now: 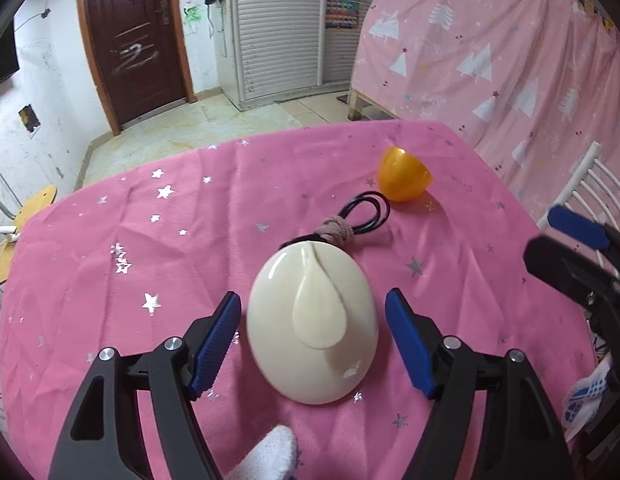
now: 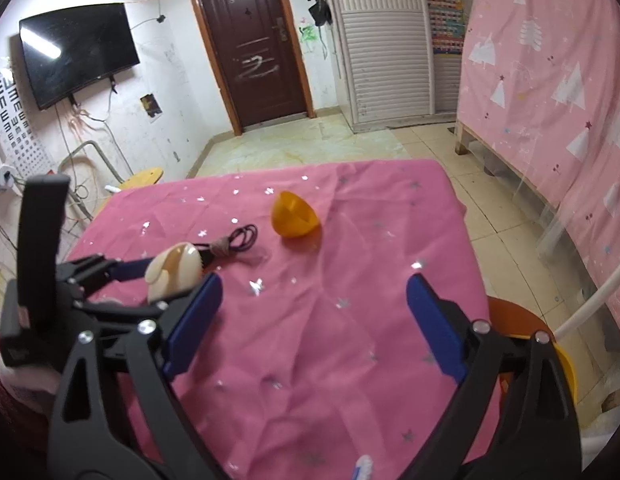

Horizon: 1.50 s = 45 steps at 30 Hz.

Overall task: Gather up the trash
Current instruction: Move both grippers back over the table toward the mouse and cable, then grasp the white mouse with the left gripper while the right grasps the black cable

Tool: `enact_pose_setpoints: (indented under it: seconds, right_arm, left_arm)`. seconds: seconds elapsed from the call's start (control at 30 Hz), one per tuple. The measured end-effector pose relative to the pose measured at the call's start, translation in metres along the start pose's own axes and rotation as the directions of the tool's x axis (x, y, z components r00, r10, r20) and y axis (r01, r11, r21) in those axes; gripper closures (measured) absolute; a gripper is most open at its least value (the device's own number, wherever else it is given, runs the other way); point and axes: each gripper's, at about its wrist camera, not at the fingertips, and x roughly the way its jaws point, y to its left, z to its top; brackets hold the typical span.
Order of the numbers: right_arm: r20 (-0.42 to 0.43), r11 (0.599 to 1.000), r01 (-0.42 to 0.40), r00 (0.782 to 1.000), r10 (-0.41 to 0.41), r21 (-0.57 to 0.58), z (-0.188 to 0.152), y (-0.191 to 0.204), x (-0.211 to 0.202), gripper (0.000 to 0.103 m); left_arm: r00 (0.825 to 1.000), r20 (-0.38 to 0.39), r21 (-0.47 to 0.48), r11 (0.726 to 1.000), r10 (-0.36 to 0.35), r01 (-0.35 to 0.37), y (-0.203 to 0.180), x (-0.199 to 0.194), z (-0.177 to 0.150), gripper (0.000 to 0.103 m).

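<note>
- Left gripper (image 1: 313, 336) is spread wide, its blue pads (image 1: 215, 344) flanking the cream shell (image 1: 312, 322) on either side.
- A sliver of gap shows between each pad and the shell in the left wrist view, so no grasp; whether anything brushes it, I cannot tell.
- The shell sits on the pink cloth (image 1: 109, 280), towards the near edge, glossy with a raised teardrop ridge on top.
- Just behind it lies a black cord (image 1: 368, 212) looped and tied with a brownish band (image 1: 336, 230), touching or tucked under the shell's far rim.
- An orange half-shell (image 1: 404, 174) rests further back, near the far right corner, tipped on its side and apart from the cord.
- Right gripper (image 2: 314, 326) hangs released over bare cloth, pads well apart, nothing between them.
- From the right wrist view, the left gripper (image 2: 165, 276) sits to its left around the shell (image 2: 173, 270).
</note>
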Motion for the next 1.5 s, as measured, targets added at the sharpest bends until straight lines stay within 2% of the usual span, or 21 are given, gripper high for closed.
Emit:
enact_pose_setpoints:
  seconds: [0.07,0.13,0.3,0.5,0.67,1.0,1.03,1.1,1.13,1.3,1.5]
  right_arm:
    - [-0.004,1.000,-0.006,1.000,0.006,-0.011,0.005,0.006,0.004,0.013]
    - [-0.012,1.000,-0.016,1.000,0.016,-0.027,0.010,0.013,0.010,0.012]
    - [-0.041,0.998,-0.032,0.999,0.029,-0.062,0.019,0.030,0.028,0.009]
    - [-0.095,0.991,-0.081,0.993,0.071,-0.106,0.022,0.055,0.048,0.009]
    - [-0.132,0.984,-0.124,0.985,0.108,-0.124,0.028,0.073,0.064,0.009]
    - [-0.235,0.985,-0.095,0.970,0.060,-0.141,0.028,0.095,0.108,0.009]
    - [-0.235,0.984,-0.080,0.971,0.040,-0.161,0.027,0.099,0.110,0.011]
    - [-0.225,0.976,-0.032,0.974,-0.017,-0.213,0.026,0.109,0.112,0.024]
    - [-0.224,0.973,-0.023,0.974,-0.029,-0.228,0.026,0.112,0.112,0.025]
    - [-0.193,0.963,0.014,0.979,-0.069,-0.270,0.022,0.119,0.107,0.028]
    - [-0.152,0.967,0.000,0.988,-0.040,-0.256,0.022,0.121,0.085,0.031]
  left_arm:
    - [1.000,0.000,0.011,1.000,-0.003,0.003,-0.001,0.003,-0.002,0.038]
    - [1.000,0.011,0.028,0.999,0.016,-0.016,-0.002,0.002,-0.003,0.049]
    - [1.000,0.015,0.024,1.000,-0.005,0.005,0.004,-0.002,-0.005,0.050]
    - [0.998,0.050,-0.057,0.998,-0.033,0.036,0.035,-0.022,-0.008,0.050]
    - [0.997,0.074,-0.099,0.995,0.006,0.002,0.065,-0.038,-0.020,0.050]
    - [0.996,0.086,-0.195,0.981,0.023,-0.006,0.116,-0.046,-0.042,0.050]
    - [0.996,0.088,-0.203,0.979,0.018,0.000,0.120,-0.046,-0.043,0.050]
    - [0.996,0.089,-0.211,0.977,0.007,0.012,0.124,-0.045,-0.043,0.050]
    - [0.996,0.090,-0.215,0.976,0.000,0.019,0.125,-0.045,-0.044,0.050]
    - [0.996,0.094,-0.226,0.974,-0.006,0.027,0.130,-0.044,-0.046,0.050]
    - [0.994,0.105,-0.224,0.975,0.029,-0.005,0.132,-0.052,-0.050,0.050]
